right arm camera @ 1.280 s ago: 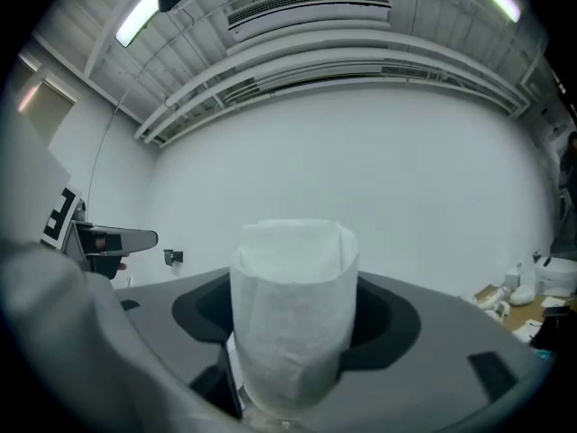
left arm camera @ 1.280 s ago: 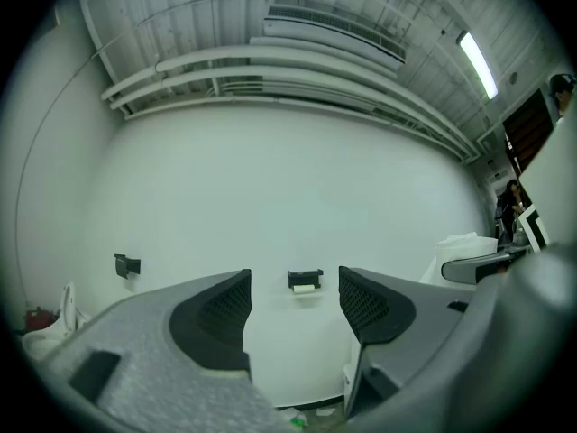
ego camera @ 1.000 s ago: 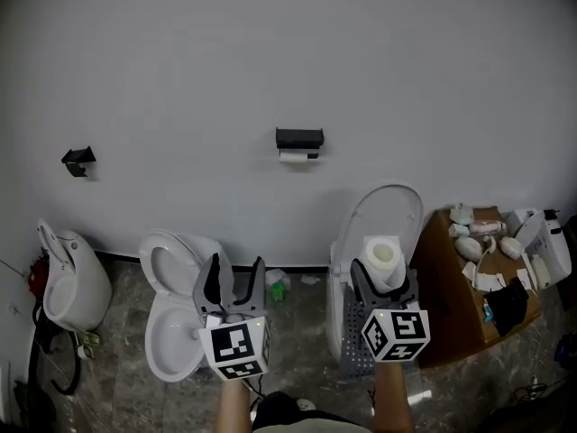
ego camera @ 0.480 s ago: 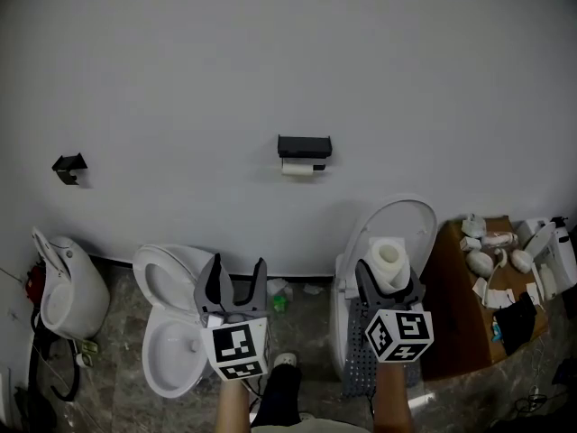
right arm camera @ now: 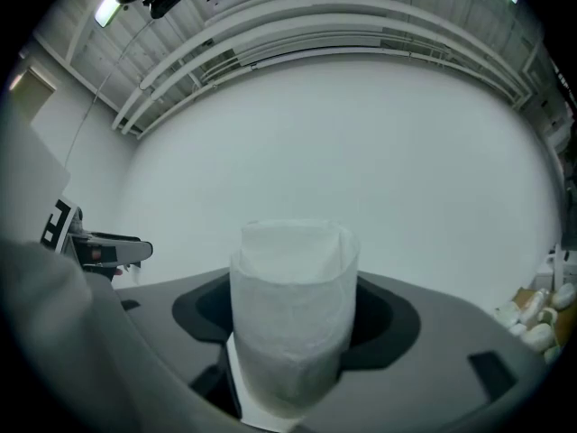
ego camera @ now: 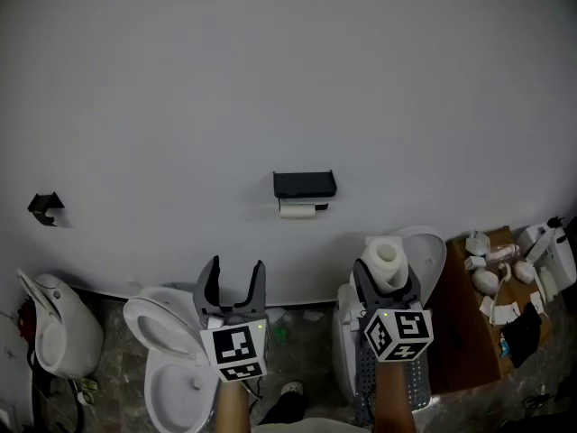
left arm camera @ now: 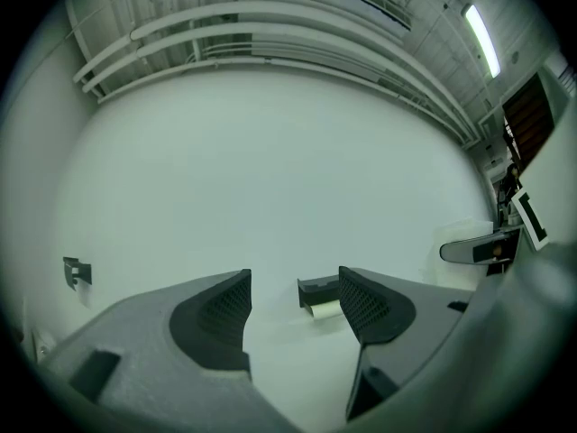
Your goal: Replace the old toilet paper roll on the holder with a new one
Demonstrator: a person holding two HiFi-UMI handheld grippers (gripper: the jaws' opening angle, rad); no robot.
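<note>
A black toilet paper holder (ego camera: 305, 185) is fixed to the white wall, with the nearly used-up old roll (ego camera: 297, 210) under it; the same holder (left arm camera: 318, 290) and old roll (left arm camera: 326, 309) show between my left jaws. My left gripper (ego camera: 233, 280) is open and empty, pointing at the wall below and left of the holder. My right gripper (ego camera: 386, 278) is shut on a new white toilet paper roll (ego camera: 384, 260), held upright. That new roll (right arm camera: 293, 309) fills the middle of the right gripper view, squeezed between the jaws.
Below stand a toilet (ego camera: 167, 368) with an open seat, another white fixture (ego camera: 54, 332) at the left and a toilet with its lid up (ego camera: 431, 260) behind my right gripper. A brown cabinet (ego camera: 469, 323) with clutter stands at the right. A small black bracket (ego camera: 43, 207) hangs on the wall at the left.
Both grippers have moved toward the wall. The holder looks larger and sits lower in the head view. The toilets have slid down toward the bottom edge. The grips are unchanged.
</note>
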